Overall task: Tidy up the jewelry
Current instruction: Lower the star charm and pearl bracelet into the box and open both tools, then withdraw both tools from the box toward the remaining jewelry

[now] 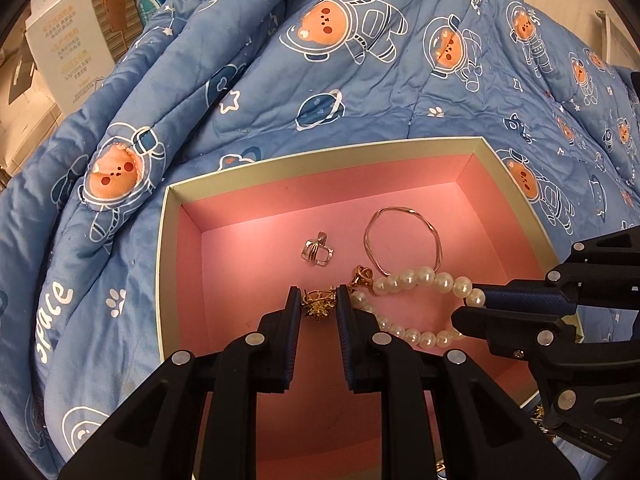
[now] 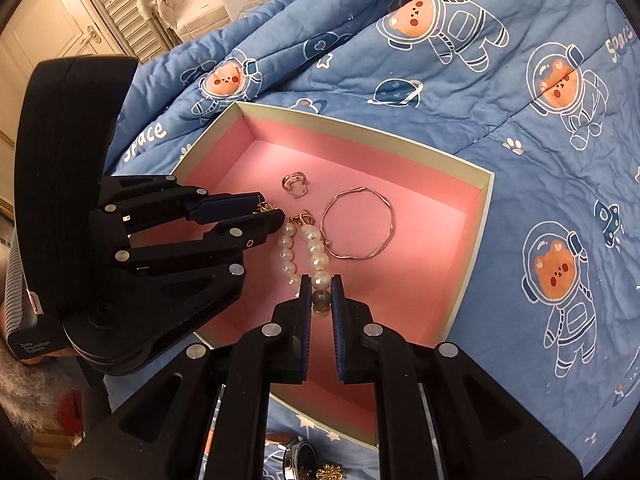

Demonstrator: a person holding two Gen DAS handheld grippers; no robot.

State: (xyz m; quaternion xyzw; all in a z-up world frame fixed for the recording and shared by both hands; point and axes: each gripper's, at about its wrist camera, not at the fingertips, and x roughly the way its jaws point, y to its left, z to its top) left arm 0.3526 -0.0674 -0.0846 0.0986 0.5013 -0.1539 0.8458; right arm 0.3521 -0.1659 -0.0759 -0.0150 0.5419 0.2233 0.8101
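Pearl bracelet (image 2: 316, 248) lies in pink-lined box (image 1: 320, 184); your right gripper (image 2: 322, 294) pinches it; left gripper (image 1: 318, 304) clamps gold star charm (image 1: 318, 308).

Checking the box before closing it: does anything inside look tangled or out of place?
Nothing looks damaged. The pearl bracelet hangs stretched between both grippers, not yet laid flat; ring and bangle lie apart on the pink floor.

a bed under a blue astronaut-bear quilt (image 1: 360, 92); beyond its far edge, white louvred doors (image 2: 116, 4) and what may be cardboard boxes (image 1: 68, 52).
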